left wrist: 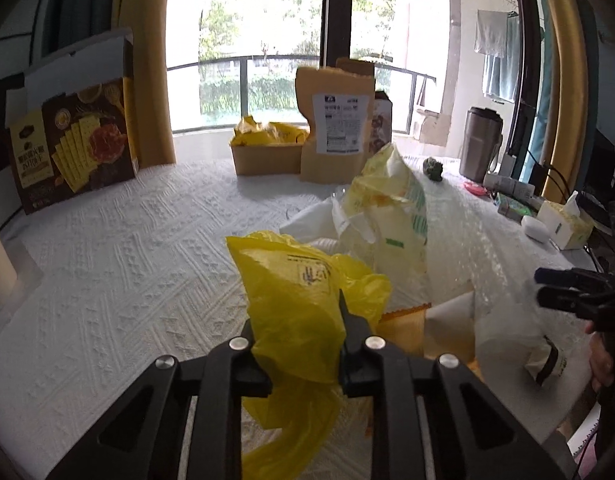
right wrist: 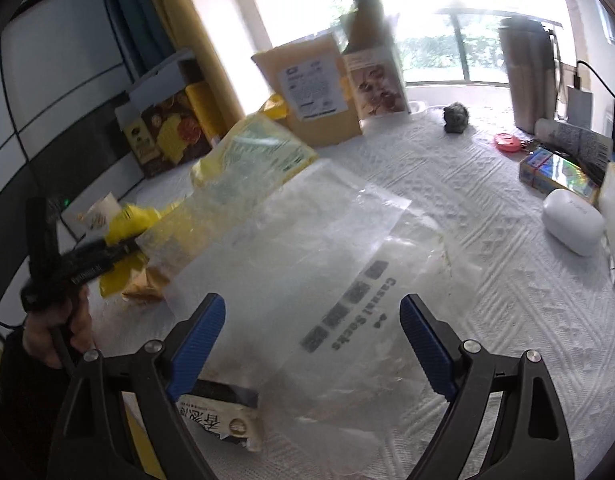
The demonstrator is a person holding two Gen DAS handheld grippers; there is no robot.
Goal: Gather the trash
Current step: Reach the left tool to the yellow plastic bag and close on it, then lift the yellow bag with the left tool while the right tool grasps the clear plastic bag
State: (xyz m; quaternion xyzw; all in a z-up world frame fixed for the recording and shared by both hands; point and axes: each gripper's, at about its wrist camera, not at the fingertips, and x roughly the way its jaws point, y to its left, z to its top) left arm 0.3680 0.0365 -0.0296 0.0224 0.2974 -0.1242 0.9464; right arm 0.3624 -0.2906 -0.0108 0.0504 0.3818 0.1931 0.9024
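Note:
My left gripper (left wrist: 303, 336) is shut on a crumpled yellow plastic bag (left wrist: 303, 292) and holds it above the white textured tablecloth (left wrist: 127, 256); it also shows in the right wrist view (right wrist: 119, 250) with the yellow bag (right wrist: 125, 220). My right gripper (right wrist: 311, 332) is open over a clear plastic bag printed "Casual Socks" (right wrist: 327, 264). A pile of wrappers lies between: a pale yellow and green bag (left wrist: 391, 216), bubble wrap (left wrist: 463, 240), and a snack wrapper (right wrist: 223, 420) under the right gripper's left finger.
A cracker box (left wrist: 71, 144) stands back left. A cardboard tray of yellow packets (left wrist: 267, 144) and a brown paper pouch (left wrist: 335, 124) stand at the back. A steel tumbler (left wrist: 481, 144), tissue box (left wrist: 567, 224), white case (right wrist: 573, 222) and colourful boxes (right wrist: 555, 174) sit right.

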